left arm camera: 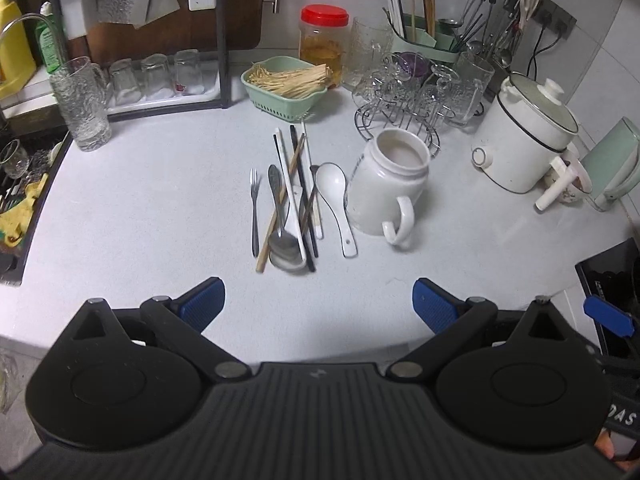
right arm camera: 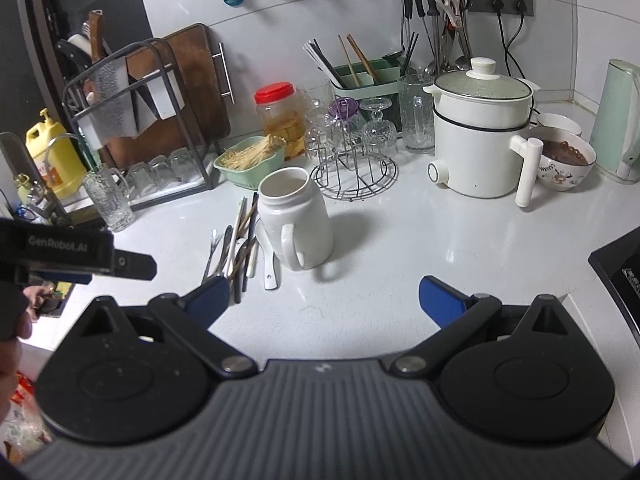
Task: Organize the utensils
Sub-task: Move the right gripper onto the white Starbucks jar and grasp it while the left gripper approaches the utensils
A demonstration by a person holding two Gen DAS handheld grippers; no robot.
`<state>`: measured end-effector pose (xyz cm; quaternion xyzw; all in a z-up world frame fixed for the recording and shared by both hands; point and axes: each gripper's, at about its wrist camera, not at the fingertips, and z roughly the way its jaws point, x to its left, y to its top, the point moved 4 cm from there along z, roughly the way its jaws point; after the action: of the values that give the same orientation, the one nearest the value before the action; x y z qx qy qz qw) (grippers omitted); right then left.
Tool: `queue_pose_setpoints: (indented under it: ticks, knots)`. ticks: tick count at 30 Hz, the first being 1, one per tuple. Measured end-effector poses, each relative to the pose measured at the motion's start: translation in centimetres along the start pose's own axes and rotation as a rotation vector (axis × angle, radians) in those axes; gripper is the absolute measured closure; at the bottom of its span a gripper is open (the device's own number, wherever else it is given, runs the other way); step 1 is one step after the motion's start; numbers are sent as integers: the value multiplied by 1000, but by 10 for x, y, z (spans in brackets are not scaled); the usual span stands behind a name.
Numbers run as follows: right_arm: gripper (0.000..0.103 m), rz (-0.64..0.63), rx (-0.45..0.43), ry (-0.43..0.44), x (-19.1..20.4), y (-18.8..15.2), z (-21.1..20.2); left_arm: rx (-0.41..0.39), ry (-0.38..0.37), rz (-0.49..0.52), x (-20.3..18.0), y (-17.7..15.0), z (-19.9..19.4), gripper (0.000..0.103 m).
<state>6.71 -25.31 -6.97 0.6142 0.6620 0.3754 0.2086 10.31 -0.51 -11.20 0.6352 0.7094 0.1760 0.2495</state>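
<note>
A heap of utensils lies on the white counter: a small fork, a metal spoon, wooden and black chopsticks, and a white ceramic spoon. Just right of the heap stands a white handled jar, open-mouthed and with nothing visible inside. My left gripper hovers open, short of the heap's near end, holding nothing. The right wrist view shows the same utensils left of the jar. My right gripper is open in front of the jar, also holding nothing.
A green utensil caddy with chopsticks stands at the back wall. A wire rack of glasses, a green basket of sticks, a red-lidded jar, a white electric pot, a glass pitcher and a dish rack ring the counter. A sink lies left.
</note>
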Motion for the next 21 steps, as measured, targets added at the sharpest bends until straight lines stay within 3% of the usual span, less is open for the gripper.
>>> queue_pose_setpoints:
  ticks: [12, 21]
  knots:
    - [0, -20, 31, -51, 7, 13, 54, 46, 7, -8, 29, 42, 65, 2]
    - [0, -38, 50, -48, 22, 19, 88, 99, -39, -15, 41, 63, 109, 2]
